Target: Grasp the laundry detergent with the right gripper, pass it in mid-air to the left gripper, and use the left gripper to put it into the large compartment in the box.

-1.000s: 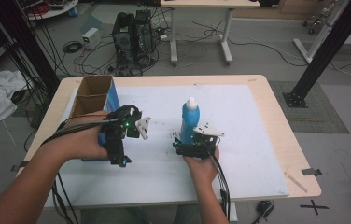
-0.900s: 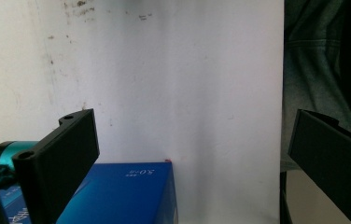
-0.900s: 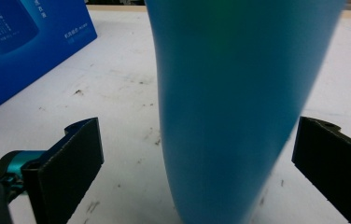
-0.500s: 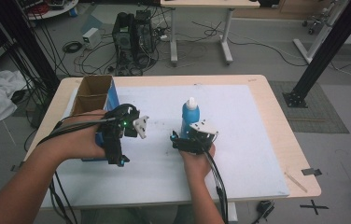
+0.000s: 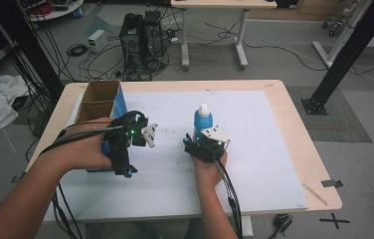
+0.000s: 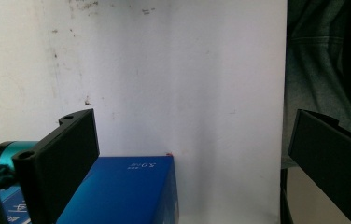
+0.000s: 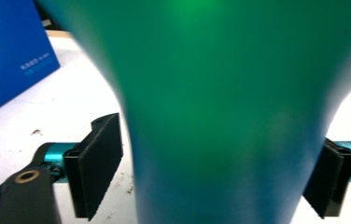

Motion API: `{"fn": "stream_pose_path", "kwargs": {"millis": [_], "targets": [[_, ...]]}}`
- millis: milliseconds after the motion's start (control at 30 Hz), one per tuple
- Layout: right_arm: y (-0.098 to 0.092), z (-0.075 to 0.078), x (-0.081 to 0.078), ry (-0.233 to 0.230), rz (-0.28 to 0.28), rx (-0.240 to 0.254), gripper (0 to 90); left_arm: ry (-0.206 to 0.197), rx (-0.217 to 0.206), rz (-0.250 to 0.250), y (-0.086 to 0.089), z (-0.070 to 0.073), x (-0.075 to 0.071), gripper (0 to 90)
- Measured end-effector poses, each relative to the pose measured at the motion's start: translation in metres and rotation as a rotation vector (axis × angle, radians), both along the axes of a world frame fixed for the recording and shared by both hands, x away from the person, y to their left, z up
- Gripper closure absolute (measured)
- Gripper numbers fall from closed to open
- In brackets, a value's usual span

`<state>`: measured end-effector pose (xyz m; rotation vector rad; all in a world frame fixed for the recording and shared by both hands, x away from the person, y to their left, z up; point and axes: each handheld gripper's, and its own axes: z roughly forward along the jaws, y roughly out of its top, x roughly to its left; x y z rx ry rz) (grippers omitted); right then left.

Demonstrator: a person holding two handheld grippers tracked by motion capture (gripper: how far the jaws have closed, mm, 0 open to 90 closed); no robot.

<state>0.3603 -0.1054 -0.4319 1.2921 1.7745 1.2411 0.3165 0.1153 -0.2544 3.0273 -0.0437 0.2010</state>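
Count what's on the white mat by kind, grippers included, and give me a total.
Bottles: 1, the blue bottle, standing between the right gripper's open jaws.
Boxes: 1, the blue box, open at the top.
Grippers: 2, the left gripper over the box and the right gripper at the bottle.
Total: 4

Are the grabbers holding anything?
No. The right gripper is open around the blue bottle's lower body, fingers not touching; the left gripper is open, empty.
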Motion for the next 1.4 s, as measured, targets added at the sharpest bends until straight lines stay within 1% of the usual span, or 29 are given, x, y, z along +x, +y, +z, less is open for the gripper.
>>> {"fn": "stream_pose_path", "kwargs": {"millis": [67, 100, 133, 167, 200, 267, 300, 367, 400, 433, 467, 500, 533, 600, 700, 733, 800, 833, 900, 933, 967, 1000, 1033, 1200, 1267, 1300, 1333, 1367, 1400], "targets": [[0.000, 0.000, 0.000, -0.011, -0.005, -0.005, 21.9, 0.002, 0.001, 0.003, 0.000, 0.000, 0.000, 1.7], [0.000, 0.000, 0.000, -0.018, -0.004, -0.007, 22.1, 0.005, 0.012, -0.009, -0.001, 0.000, 0.001, 1.7], [0.000, 0.000, 0.000, -0.008, -0.002, 0.007, 23.6, 0.004, 0.003, 0.003, -0.001, -0.001, 0.001, 1.7], [-0.001, 0.001, 0.000, -0.025, -0.005, -0.006, 25.1, 0.001, 0.003, 0.000, -0.001, -0.002, 0.001, 1.7], [-0.001, 0.001, 0.000, -0.025, -0.005, -0.006, 25.1, 0.005, -0.001, 0.006, -0.001, -0.002, 0.001, 1.7], [0.000, 0.000, 0.000, -0.015, -0.008, 0.005, 26.2, 0.006, 0.008, 0.002, -0.002, -0.002, 0.002, 1.7], [0.001, 0.000, -0.001, -0.004, -0.018, 0.022, 28.0, 0.010, 0.009, 0.000, -0.003, -0.003, 0.002, 1.7], [0.001, 0.000, -0.001, -0.003, -0.022, 0.024, 29.3, 0.010, 0.005, 0.001, -0.003, -0.003, 0.002, 1.7], [0.001, 0.000, -0.002, 0.000, -0.033, 0.017, 32.2, 0.010, 0.006, 0.001, -0.003, -0.002, 0.002, 1.7], [0.001, 0.000, -0.002, 0.000, -0.033, 0.017, 32.2, 0.010, 0.007, 0.001, -0.003, -0.002, 0.002, 1.7], [0.000, 0.000, -0.001, -0.016, -0.031, 0.008, 32.4, 0.008, 0.009, -0.001, -0.003, -0.002, 0.002, 1.7], [-0.001, -0.001, 0.000, -0.015, -0.028, -0.003, 33.2, 0.010, 0.007, 0.001, -0.003, -0.002, 0.002, 1.7], [-0.001, -0.001, 0.000, -0.015, -0.028, -0.003, 33.2, 0.006, 0.018, -0.007, -0.003, -0.001, 0.003, 1.7], [0.000, -0.001, 0.000, -0.020, -0.036, 0.004, 34.0, 0.007, 0.009, 0.004, -0.003, -0.002, 0.003, 1.7], [0.000, -0.002, -0.001, -0.026, -0.048, -0.015, 36.0, 0.007, 0.011, 0.005, -0.003, -0.002, 0.004, 1.7], [0.001, -0.002, -0.001, -0.015, -0.049, -0.003, 36.4, 0.004, 0.010, 0.006, -0.003, -0.003, 0.004, 1.7], [0.001, -0.002, -0.001, -0.029, -0.045, -0.020, 37.1, 0.009, 0.014, 0.006, -0.004, -0.004, 0.005, 1.7], [0.002, -0.002, -0.002, -0.026, -0.056, -0.014, 38.4, 0.011, 0.015, 0.006, -0.004, -0.005, 0.005, 1.7], [0.003, -0.001, -0.004, -0.047, -0.066, -0.042, 42.5, 0.011, 0.011, 0.012, -0.005, -0.006, 0.005, 1.7], [0.002, -0.002, -0.005, -0.050, -0.070, -0.032, 42.9, 0.013, 0.019, 0.004, -0.006, -0.005, 0.005, 1.7], [0.002, -0.002, -0.005, -0.046, -0.068, -0.026, 43.4, 0.011, 0.017, 0.005, -0.006, -0.005, 0.005, 1.7], [0.001, -0.001, -0.005, -0.055, -0.058, -0.044, 43.7, 0.011, 0.012, 0.008, -0.007, -0.006, 0.005, 1.7], [0.001, -0.001, -0.005, -0.055, -0.056, -0.042, 44.1, 0.010, 0.020, 0.003, -0.007, -0.005, 0.005, 1.7], [0.000, -0.002, -0.006, -0.067, -0.035, -0.046, 45.7, 0.008, 0.021, -0.003, -0.010, -0.005, 0.006, 1.7], [-0.001, -0.001, -0.006, -0.067, -0.021, -0.050, 45.9, 0.012, 0.022, 0.006, -0.011, -0.004, 0.007, 1.7], [-0.001, 0.000, -0.007, -0.062, -0.011, -0.026, 45.8, 0.011, 0.025, 0.003, -0.011, -0.002, 0.007, 1.7], [-0.001, 0.000, -0.007, -0.062, -0.011, -0.026, 45.8, 0.011, 0.025, 0.003, -0.011, -0.002, 0.007, 1.7], [-0.004, 0.002, -0.008, -0.070, 0.008, -0.013, 45.6, 0.012, 0.025, 0.003, -0.012, -0.001, 0.008, 1.7], [-0.004, 0.002, -0.008, -0.070, 0.008, -0.013, 45.6, 0.003, 0.024, -0.002, -0.012, -0.001, 0.008, 1.7]]}}
